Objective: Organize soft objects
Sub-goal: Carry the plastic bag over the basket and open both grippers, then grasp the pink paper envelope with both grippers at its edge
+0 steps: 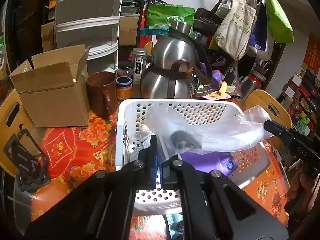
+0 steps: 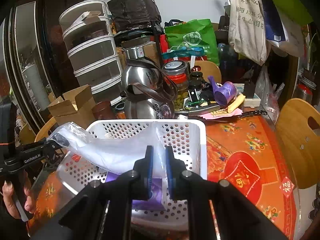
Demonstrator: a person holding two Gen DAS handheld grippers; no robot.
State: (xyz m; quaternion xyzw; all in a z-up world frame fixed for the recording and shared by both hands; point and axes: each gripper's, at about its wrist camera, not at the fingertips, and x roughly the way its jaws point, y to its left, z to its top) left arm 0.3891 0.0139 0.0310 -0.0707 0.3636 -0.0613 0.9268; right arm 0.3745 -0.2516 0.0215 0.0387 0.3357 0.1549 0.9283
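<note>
A white perforated basket (image 1: 128, 108) (image 2: 198, 138) sits on the red floral tablecloth. A clear plastic bag (image 1: 210, 128) (image 2: 112, 150) with a dark soft item inside is stretched over the basket. My left gripper (image 1: 160, 156) is shut on one end of the bag; it also shows at the left in the right wrist view (image 2: 60, 140). My right gripper (image 2: 159, 156) pinches the bag's other end; it also shows in the left wrist view (image 1: 269, 125). A purple packet (image 1: 212, 161) (image 2: 152, 192) lies in the basket under the bag.
A cardboard box (image 1: 52, 92), a brown mug (image 1: 102, 94), jars (image 1: 124, 88) and a steel flask (image 1: 172, 70) stand behind the basket. Wooden chair backs (image 2: 300, 140) flank the table. A black holder (image 1: 26, 160) sits at the left. Hanging bags (image 1: 238, 28) crowd the back.
</note>
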